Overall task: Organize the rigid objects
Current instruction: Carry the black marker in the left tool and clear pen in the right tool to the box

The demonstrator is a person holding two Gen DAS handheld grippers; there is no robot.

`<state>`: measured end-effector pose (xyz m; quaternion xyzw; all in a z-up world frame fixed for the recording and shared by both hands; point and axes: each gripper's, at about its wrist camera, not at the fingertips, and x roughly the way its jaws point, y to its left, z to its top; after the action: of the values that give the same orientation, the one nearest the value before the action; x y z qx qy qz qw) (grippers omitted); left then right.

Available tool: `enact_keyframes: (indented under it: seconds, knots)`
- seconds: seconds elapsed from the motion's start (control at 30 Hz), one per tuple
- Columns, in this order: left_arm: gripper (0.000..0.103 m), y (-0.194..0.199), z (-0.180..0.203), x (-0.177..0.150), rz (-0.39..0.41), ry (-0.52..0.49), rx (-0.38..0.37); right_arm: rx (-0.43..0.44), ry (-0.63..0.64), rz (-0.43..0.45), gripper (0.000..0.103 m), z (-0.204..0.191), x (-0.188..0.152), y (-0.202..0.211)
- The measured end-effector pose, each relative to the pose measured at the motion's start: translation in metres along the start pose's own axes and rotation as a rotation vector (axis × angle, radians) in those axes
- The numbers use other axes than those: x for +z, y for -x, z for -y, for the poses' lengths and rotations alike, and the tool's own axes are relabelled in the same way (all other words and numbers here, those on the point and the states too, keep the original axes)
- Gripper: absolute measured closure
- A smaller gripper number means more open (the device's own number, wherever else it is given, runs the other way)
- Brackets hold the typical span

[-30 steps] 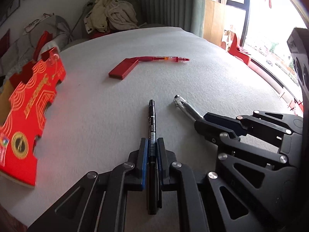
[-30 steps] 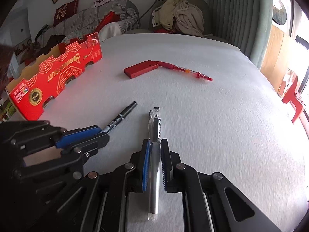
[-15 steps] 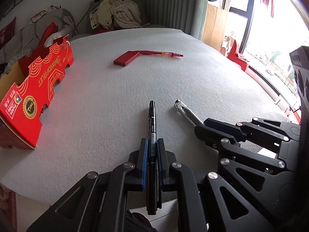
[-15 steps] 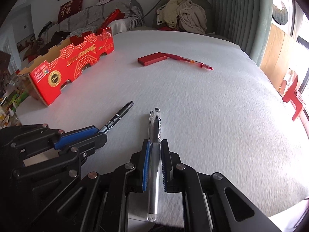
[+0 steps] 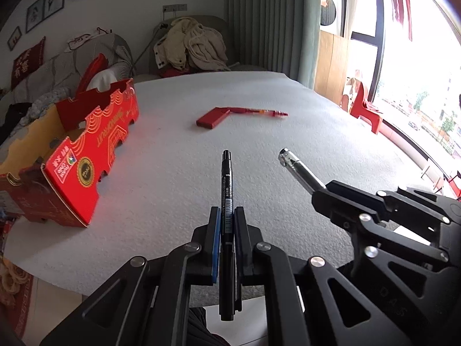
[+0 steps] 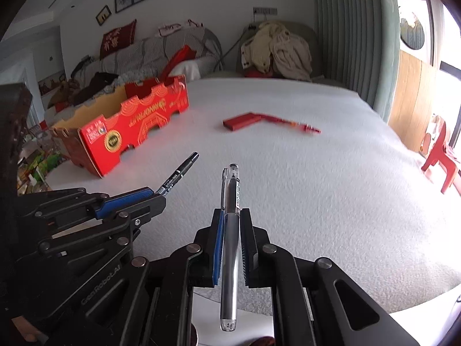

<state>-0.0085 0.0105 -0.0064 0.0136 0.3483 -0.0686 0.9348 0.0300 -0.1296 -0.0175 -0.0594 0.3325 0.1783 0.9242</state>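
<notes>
Both grippers have drawn back toward the near edge of the table [image 5: 331,144] and risen since a second ago. The left gripper [image 5: 227,225] is clamped on the black marker [image 5: 226,190], the right gripper [image 6: 232,230] on the clear pen [image 6: 230,230]. The red box [image 5: 95,150], red block [image 5: 212,117] and red pen [image 5: 265,112] now look farther off.
</notes>
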Motion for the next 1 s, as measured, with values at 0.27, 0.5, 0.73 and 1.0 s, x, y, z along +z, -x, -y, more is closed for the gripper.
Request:
enact_keyframes:
  seconds: [0.27, 0.5, 0.73, 1.0]
  knots:
    - [0.094, 0.018, -0.008, 0.006, 0.048, 0.020, 0.000, -0.010, 0.057, 0.096, 0.091, -0.019, 0.011, 0.026]
    - [0.094, 0.035, -0.016, 0.011, 0.093, 0.037, 0.015, -0.004, 0.072, 0.114, 0.091, -0.027, 0.018, 0.033]
    - [0.094, 0.056, -0.030, 0.017, 0.138, 0.068, 0.036, 0.007, 0.083, 0.127, 0.091, -0.032, 0.022, 0.040]
    - [0.094, 0.063, -0.043, 0.020, 0.144, 0.097, 0.054, 0.027, 0.105, 0.149, 0.091, -0.044, 0.032, 0.046]
